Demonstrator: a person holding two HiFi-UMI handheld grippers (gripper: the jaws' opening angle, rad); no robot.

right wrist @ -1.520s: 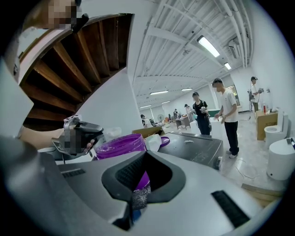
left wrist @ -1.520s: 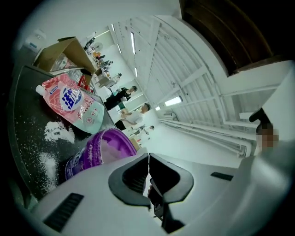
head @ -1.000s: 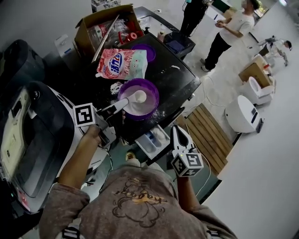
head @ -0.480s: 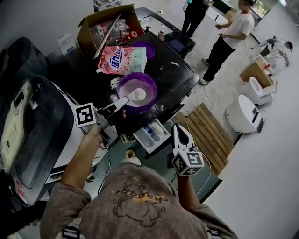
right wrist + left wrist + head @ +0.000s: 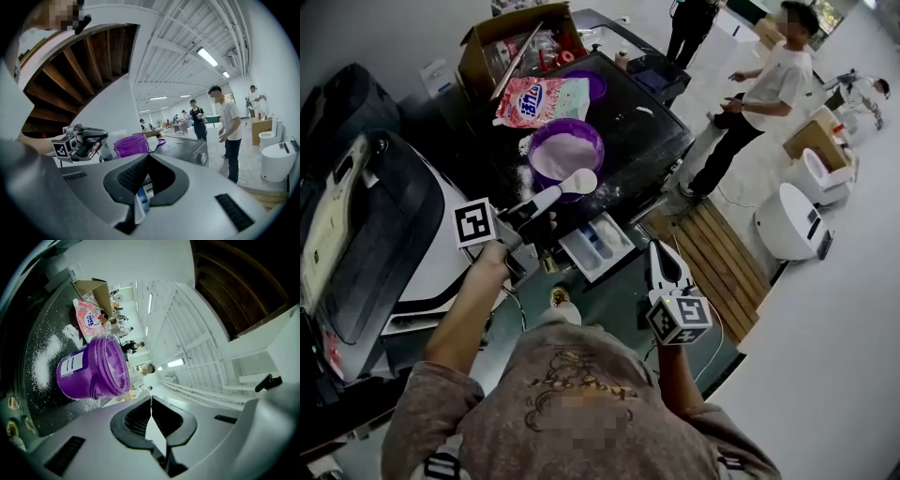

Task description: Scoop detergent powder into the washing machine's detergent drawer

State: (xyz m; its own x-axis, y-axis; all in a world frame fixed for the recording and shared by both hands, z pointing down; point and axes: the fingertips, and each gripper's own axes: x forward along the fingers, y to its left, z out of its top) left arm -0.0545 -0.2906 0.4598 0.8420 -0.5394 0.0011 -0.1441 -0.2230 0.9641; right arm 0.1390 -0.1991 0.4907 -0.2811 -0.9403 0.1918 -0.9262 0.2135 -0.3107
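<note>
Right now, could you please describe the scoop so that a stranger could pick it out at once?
Find the black-topped washer and the purple tub on it. At the tub's near rim is the scoop, its handle pinched in the left gripper; it is the only white, spoon-shaped thing there.

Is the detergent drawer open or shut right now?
Open. In the head view the detergent drawer sticks out from the front of the washing machine, its compartments exposed from above.

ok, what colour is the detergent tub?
Purple tub, with a white label; clearest in the left gripper view.
</note>
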